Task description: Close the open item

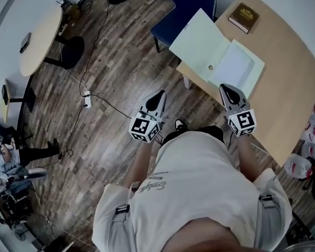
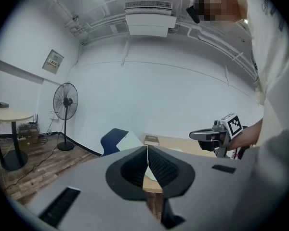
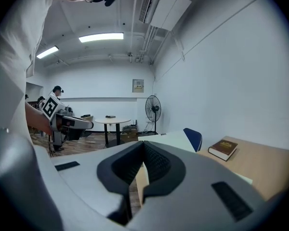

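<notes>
The open item is a pale green file folder [image 1: 199, 41]. It lies spread at the table [image 1: 283, 77] edge, ahead of both sets of fingers and closer to the right pair. The half with the white sheet rests on the table. The open cover juts past the edge, toward the blue chair [image 1: 186, 1].

The left gripper [image 1: 158, 95] has its fingers [image 2: 161, 166] clenched pad to pad with nothing between them. The right gripper [image 1: 228, 90] is pressed together in the same way and is also empty. Both hang short of the folder and do not touch it.

The folder looks like thin card or plastic. It should be light and bendy, and its faces are probably slick, so it is likely to flex rather than swing stiffly. The best hold seems to be the free outer edge of the overhanging cover, where fingers can get above and below it.

Opened out, its long axis seems to run from beyond the left fingers, over the chair, across to just ahead of the right fingers. The fold seems to run crosswise to that, roughly away from the person. A brown book [image 1: 243, 17] sits well beyond the folder, clear of the cover's swing.
</notes>
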{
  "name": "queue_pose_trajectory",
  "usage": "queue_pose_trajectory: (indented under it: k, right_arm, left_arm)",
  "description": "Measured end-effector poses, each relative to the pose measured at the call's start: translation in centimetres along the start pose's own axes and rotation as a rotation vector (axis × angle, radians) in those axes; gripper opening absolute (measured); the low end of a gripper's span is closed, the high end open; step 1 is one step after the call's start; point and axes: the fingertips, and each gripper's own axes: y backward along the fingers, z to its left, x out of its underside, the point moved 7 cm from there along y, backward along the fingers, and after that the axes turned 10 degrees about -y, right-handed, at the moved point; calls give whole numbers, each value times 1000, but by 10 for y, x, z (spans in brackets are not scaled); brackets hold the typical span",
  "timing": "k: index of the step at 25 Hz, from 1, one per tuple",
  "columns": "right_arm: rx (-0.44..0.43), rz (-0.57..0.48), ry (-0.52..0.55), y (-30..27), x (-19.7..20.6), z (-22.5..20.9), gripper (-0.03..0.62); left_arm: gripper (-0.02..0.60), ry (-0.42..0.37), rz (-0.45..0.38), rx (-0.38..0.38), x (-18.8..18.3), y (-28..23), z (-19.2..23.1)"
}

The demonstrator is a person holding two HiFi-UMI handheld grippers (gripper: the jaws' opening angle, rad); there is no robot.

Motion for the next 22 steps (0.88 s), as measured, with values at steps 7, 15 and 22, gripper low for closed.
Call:
queue_pose_trajectory:
  k: [7,15,22]
  right_arm:
    - [102,21,0,-19,-2,10,-6]
    - [181,1,-58,-16,2,-24,-6]
    - [210,-43,-124,-16,-1,-87,-6]
  left_arm:
    - [15,-28,5,142,3,-35,39]
    - [15,-14,55,227,11,-94,38]
    - [15,-71,53,252,-22,-152,21]
